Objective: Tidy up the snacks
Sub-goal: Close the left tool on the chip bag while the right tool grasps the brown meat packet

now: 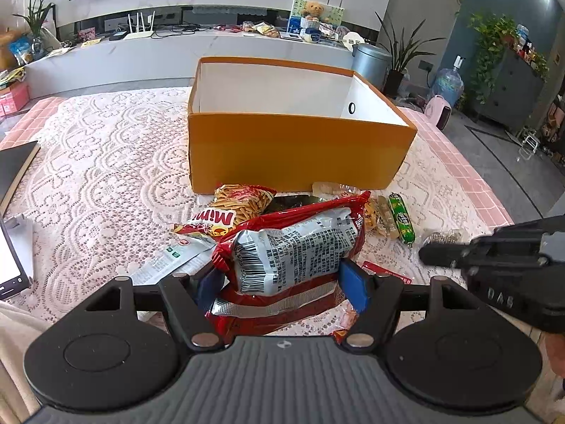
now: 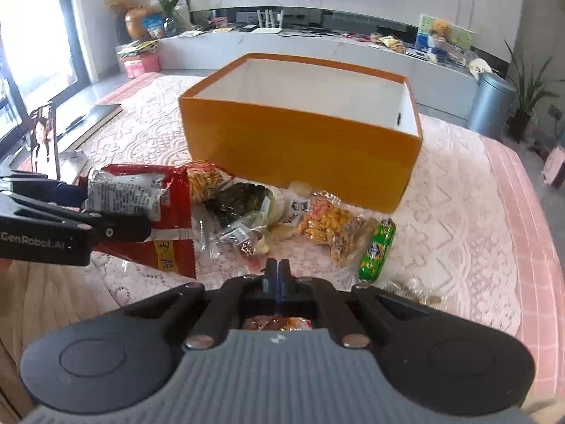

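Observation:
My left gripper [image 1: 282, 279] is shut on a big red and silver snack bag [image 1: 293, 247], held just above the lace tablecloth; the bag also shows at the left of the right wrist view [image 2: 130, 190]. My right gripper [image 2: 277, 270] is shut with nothing between its fingers, low over the snack pile. An open orange box [image 1: 296, 148] with a white inside stands behind the pile [image 2: 300, 145]. Loose snacks lie in front of it: a stick-snack bag [image 1: 243, 201], a seaweed pack [image 2: 240, 201], a yellow snack bag [image 2: 328, 226] and a green sausage [image 2: 378, 247].
A phone on a stand [image 2: 44, 141] stands at the table's left edge, with a dark flat board [image 1: 16, 166] beyond it. A white leaflet [image 1: 169, 258] lies left of the held bag. The table's pink edge [image 1: 469, 176] runs along the right.

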